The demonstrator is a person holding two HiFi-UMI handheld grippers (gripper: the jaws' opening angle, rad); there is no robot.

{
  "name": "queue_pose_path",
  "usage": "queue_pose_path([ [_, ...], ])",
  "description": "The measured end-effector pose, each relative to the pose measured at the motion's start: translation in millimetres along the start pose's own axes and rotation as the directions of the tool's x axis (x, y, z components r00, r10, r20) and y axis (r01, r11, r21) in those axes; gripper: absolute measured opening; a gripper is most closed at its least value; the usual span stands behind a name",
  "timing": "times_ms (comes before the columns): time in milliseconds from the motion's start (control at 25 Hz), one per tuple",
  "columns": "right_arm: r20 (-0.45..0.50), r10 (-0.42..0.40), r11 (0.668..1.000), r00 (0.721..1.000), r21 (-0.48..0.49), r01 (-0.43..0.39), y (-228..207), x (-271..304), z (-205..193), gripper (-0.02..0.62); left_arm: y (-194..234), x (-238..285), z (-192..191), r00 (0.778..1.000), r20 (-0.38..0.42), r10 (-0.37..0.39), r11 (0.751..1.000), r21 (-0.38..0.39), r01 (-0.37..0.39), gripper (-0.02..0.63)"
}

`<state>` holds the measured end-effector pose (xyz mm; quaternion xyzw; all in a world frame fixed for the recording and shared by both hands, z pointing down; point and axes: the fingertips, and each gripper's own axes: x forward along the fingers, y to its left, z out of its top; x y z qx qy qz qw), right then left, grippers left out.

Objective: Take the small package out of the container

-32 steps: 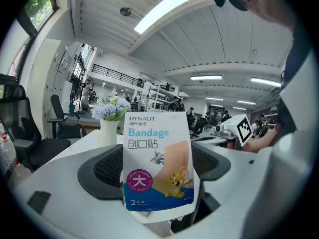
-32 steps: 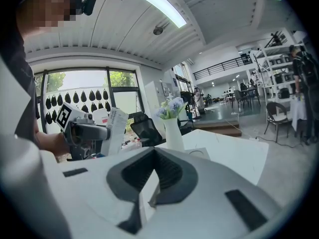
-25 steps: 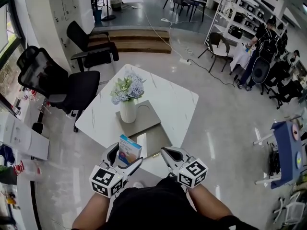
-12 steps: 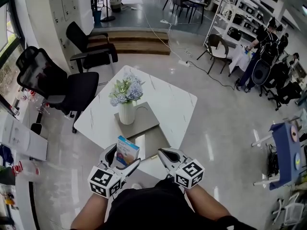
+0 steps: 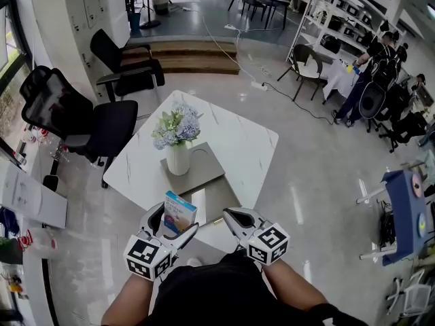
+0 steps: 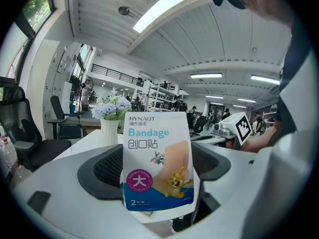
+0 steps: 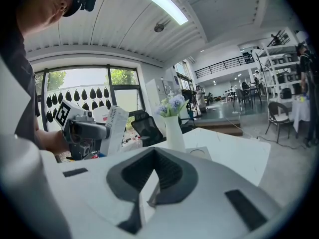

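Package (image 6: 157,158), print legible only close-up, clamped in left hand-held gripper (image 5: 175,221); right hand-held gripper (image 7: 153,179) seemingly closed.

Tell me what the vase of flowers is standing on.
The vase stands on a grey square mat that lies on the white table. The patch of mat under its base is covered, so whether anything lies there cannot be seen.

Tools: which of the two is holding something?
The left tool, shut on the bandage pack; the right tool is shut with nothing between its jaws.
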<state>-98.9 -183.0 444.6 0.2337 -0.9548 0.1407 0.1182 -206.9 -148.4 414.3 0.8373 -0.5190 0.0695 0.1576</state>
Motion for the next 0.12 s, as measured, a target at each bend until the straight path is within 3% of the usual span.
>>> queue_pose_path([
  [120, -0.003, -0.002, 1.000, 1.000, 0.002, 0.002, -2.3, -0.9, -1.8, 0.000, -2.4, 2.5, -1.3, 1.000, -0.002, -0.006, 1.000, -0.001, 0.006, 0.423],
])
